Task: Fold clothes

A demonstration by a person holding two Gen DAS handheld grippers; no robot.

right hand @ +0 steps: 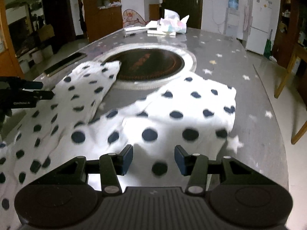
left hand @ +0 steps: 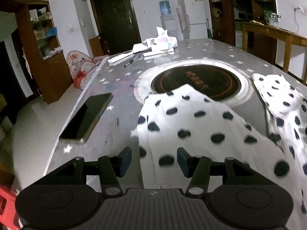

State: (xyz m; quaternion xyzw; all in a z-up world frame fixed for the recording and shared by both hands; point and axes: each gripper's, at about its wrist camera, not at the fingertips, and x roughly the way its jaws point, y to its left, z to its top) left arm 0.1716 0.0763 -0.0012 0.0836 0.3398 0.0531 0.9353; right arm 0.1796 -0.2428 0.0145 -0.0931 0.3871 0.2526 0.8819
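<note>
A white garment with dark polka dots [left hand: 191, 118] lies spread on the grey star-patterned table [left hand: 119, 118]. One flap reaches onto the round black hob [left hand: 201, 80], and a second flap lies to the right. My left gripper [left hand: 154, 161] hovers over the garment's left edge, open, with cloth under the gap but no pad pressing on it. In the right wrist view the garment [right hand: 172, 115] fills the foreground. My right gripper [right hand: 153, 159] is open above its near edge, holding nothing. The left gripper [right hand: 38, 90] shows at the left border.
A dark phone [left hand: 86, 115] lies near the table's left edge. A tissue pack, papers [left hand: 163, 40] and a marker [left hand: 130, 63] sit at the far end. A red stool [left hand: 7, 205] stands below left. A wooden side table [left hand: 278, 32] is off to the right.
</note>
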